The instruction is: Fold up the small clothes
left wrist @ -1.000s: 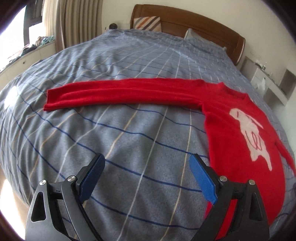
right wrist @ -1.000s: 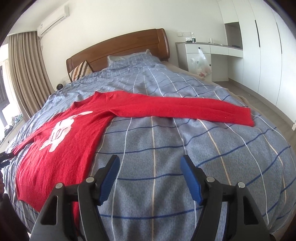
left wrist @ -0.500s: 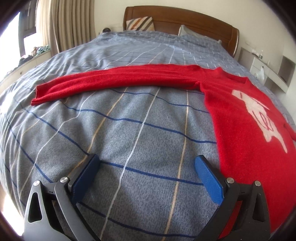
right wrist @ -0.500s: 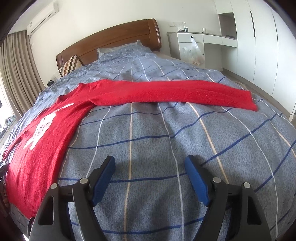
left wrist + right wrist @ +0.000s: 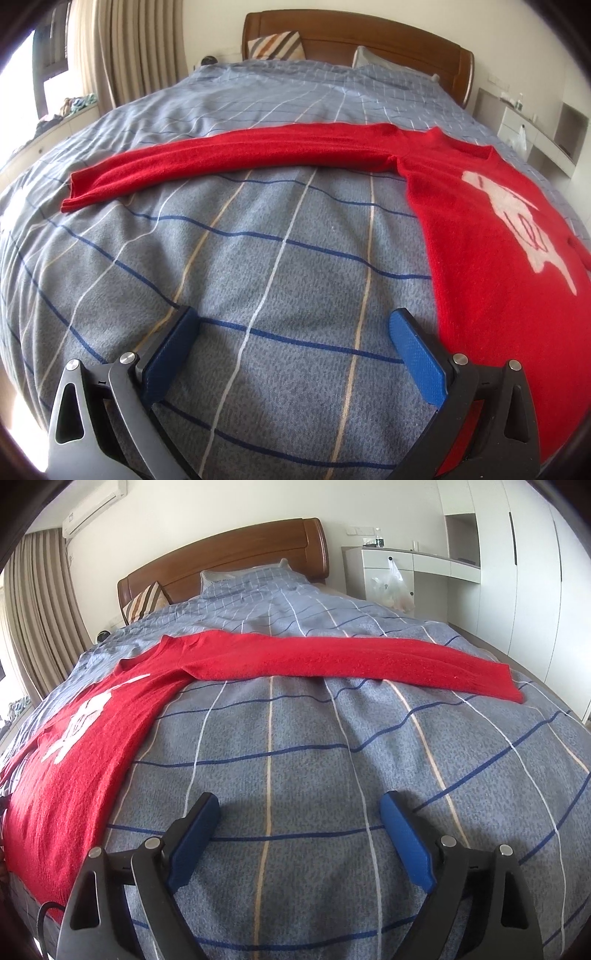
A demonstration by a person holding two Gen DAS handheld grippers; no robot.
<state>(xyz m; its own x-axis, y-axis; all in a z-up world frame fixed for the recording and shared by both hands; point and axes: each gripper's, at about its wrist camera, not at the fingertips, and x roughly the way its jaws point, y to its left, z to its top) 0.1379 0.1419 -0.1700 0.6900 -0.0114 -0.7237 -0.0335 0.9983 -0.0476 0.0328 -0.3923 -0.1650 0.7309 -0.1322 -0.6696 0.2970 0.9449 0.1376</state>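
One red sweater point(image 5: 480, 236) (two sleeves outstretched) lies flat; left gripper point(image 5: 295, 328) gapes empty, right gripper point(image 5: 299, 812) widening, empty.

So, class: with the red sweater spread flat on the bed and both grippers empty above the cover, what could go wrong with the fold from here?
1. The left gripper, open, hovers over bare bedspread; it might pinch that instead of the red sweater.
2. The right gripper, jaws opening and empty, risks the same.
3. Both long sleeves lie stretched out, so they may drag or bunch.
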